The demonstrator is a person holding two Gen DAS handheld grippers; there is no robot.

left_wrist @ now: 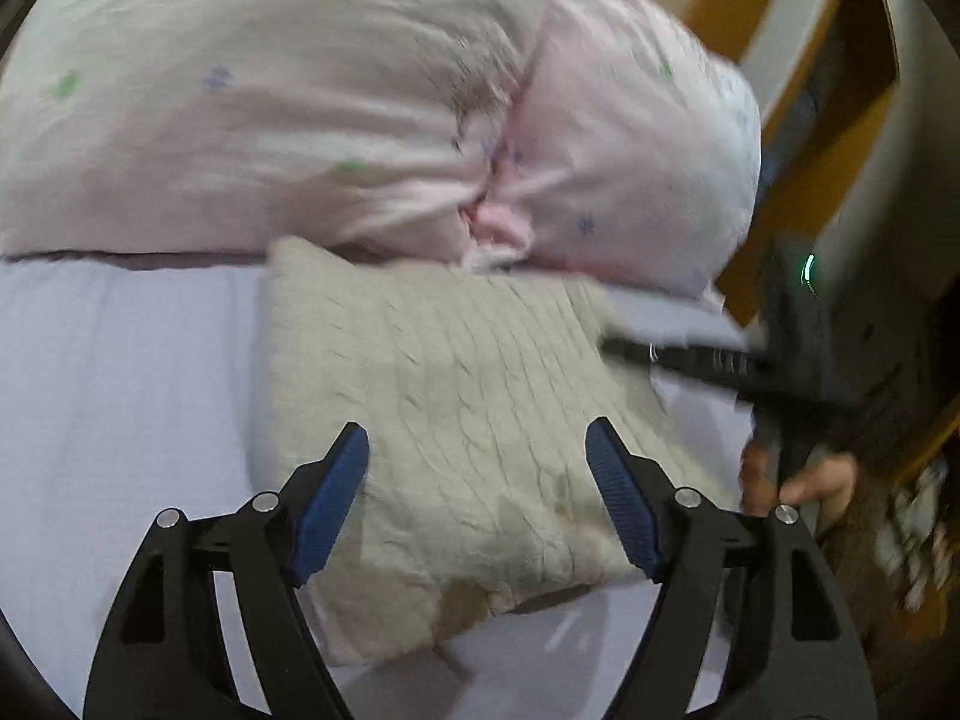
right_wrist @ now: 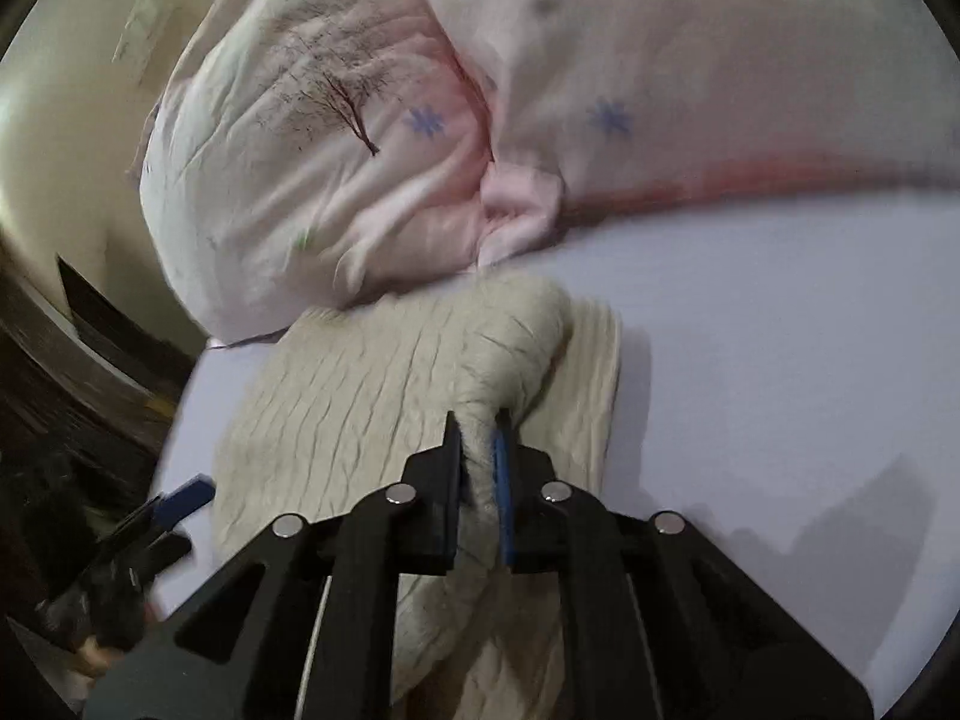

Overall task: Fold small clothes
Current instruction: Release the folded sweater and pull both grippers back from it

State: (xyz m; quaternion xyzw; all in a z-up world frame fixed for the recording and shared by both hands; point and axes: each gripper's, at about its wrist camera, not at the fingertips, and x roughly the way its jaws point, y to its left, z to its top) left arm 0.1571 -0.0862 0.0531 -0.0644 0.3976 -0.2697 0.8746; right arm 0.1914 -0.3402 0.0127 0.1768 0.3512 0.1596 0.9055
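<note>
A small beige cable-knit sweater [left_wrist: 456, 420] lies on the pale lilac bed sheet [left_wrist: 120, 396]. My left gripper [left_wrist: 477, 438] is open, hovering just above the sweater's near part, blue pads apart, nothing between them. My right gripper [right_wrist: 477, 426] is shut on a bunched fold of the sweater [right_wrist: 384, 384] and lifts it off the sheet [right_wrist: 780, 360]. The right gripper also shows in the left wrist view [left_wrist: 678, 354] at the sweater's right edge. The left gripper appears in the right wrist view [right_wrist: 180, 495] at lower left.
A big pink flowered duvet [left_wrist: 300, 108] is heaped along the back of the bed, also in the right wrist view [right_wrist: 420, 120], touching the sweater's far edge. Wooden furniture [left_wrist: 798, 150] stands at the right. The bed edge drops off at the left of the right wrist view.
</note>
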